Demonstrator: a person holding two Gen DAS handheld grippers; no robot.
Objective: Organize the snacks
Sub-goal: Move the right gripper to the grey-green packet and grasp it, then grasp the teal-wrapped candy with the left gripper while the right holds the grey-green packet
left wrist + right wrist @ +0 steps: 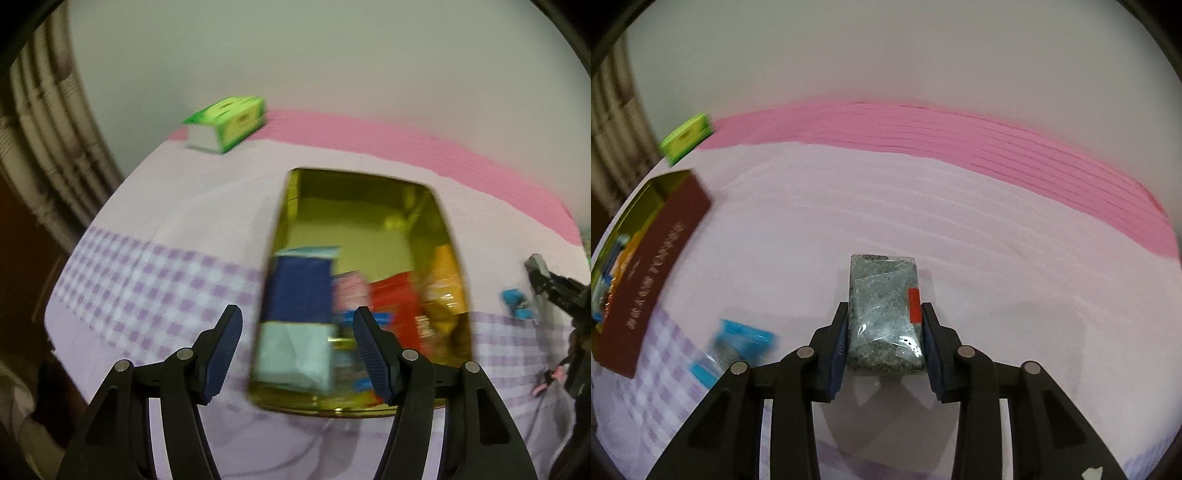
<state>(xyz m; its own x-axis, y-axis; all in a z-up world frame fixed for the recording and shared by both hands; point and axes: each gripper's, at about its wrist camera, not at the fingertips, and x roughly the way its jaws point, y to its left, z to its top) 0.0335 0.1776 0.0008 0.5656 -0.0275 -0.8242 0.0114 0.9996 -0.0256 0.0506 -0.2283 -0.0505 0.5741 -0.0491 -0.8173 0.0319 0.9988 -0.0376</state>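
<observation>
Left wrist view: tissue pack upper left; left gripper bottom centre, jaws wide, empty; gold box centre, snacks inside. Right wrist view: blue packet lower left; right gripper clamped on grey packet, centre.

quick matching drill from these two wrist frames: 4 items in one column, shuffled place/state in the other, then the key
Items
1. grey speckled block in clear plastic wrap
2. green tissue box
3. blue foil snack packet
4. dark blue carton

Place or state
A. inside the gold-lined box
B. clamped between the right gripper fingers
C. at the far edge of the cloth, by the pink band
D. loose on the checked cloth, beside the gold-lined box

Pairs: 1-B, 2-C, 3-D, 4-A
</observation>
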